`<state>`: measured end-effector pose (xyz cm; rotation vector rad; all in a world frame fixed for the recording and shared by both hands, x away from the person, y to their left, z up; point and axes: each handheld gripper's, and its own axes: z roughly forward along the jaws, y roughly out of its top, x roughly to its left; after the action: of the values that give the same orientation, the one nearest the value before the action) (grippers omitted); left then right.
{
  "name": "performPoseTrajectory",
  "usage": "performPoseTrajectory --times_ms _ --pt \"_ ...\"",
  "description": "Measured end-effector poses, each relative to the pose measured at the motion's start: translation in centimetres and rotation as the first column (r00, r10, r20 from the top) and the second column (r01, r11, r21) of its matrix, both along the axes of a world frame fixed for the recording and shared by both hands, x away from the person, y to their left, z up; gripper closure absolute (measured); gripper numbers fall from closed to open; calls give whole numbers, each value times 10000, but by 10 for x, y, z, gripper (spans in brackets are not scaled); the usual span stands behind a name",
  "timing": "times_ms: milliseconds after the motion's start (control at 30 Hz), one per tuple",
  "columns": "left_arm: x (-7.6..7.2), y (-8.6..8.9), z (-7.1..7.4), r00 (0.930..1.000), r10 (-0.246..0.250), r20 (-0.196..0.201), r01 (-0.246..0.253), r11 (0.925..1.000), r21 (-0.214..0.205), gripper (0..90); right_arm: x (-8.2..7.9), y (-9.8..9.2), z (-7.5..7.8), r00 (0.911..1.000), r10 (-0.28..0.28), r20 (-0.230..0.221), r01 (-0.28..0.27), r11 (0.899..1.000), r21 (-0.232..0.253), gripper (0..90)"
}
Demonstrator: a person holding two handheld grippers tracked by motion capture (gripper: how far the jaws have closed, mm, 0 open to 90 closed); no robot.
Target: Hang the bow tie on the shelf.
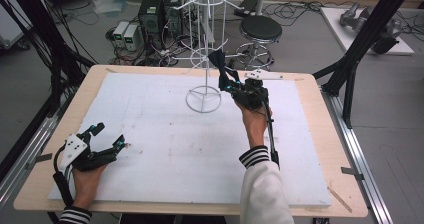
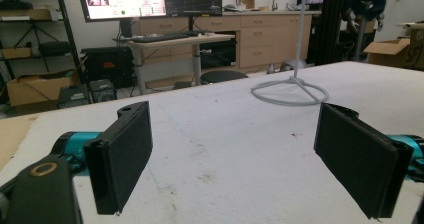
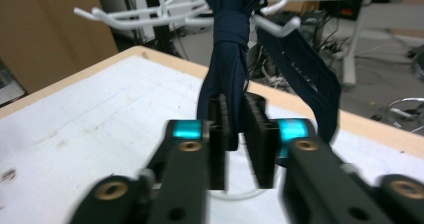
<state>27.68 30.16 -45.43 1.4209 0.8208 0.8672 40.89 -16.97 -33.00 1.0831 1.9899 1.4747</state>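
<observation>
The tie (image 3: 227, 59) hangs on a rack (image 3: 280, 21) hook, its end between the right gripper's (image 3: 239, 134) jaws, which have a small gap. It looks like letting go. Next, pull back gently. The left gripper (image 2: 235, 154) is wide open, holding nothing.

Wire rack (image 1: 203, 91) far-centre on foam board (image 1: 165, 149), bow tie (image 1: 218, 61) apparently hanging from it, stool (image 1: 260, 30) behind table (image 1: 37, 184).

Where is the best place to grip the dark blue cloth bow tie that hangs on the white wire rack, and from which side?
Probably grip the dark blue cloth bow tie on its lower wing, below the knot, approaching level from the table side: it hangs free beneath the white wire rack hooks.
</observation>
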Motion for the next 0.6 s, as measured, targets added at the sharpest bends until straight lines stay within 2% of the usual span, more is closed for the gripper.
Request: performPoseTrajectory --times_ms 67,133,233,300,367,400,500,600 --pt "0 0 0 10000 1 0 -1 10000 4 161 1 1 -2 9999 128 -79 -129 9997 -218 590" --pt "0 0 0 10000 -3 -3 3 10000 9 161 2 3 -3 9995 294 -149 -303 9978 -584 477" --pt "0 0 0 10000 -1 2 1 10000 14 160 -1 5 -3 9998 158 -89 -168 9910 -1331 303" --pt "0 0 0 10000 -1 6 1 10000 20 160 -3 5 -3 10000 82 -11 -83 9901 -1402 223" --pt "0 0 0 10000 -2 13 1 10000 24 160 -4 4 -3 9999 85 56 -77 9912 -1320 180" --pt "0 0 0 10000 -3 16 3 10000 34 160 -6 2 -3 9999 104 -43 -108 9925 -1219 105" --pt "-1 0 0 10000 1 31 -1 10000 34 160 -10 -1 -3 9998 176 -2 -175 9910 -1330 105" --pt "-1 0 0 10000 0 57 0 10000 44 160 -19 -8 -4 9996 187 219 -158 9917 -1273 105"
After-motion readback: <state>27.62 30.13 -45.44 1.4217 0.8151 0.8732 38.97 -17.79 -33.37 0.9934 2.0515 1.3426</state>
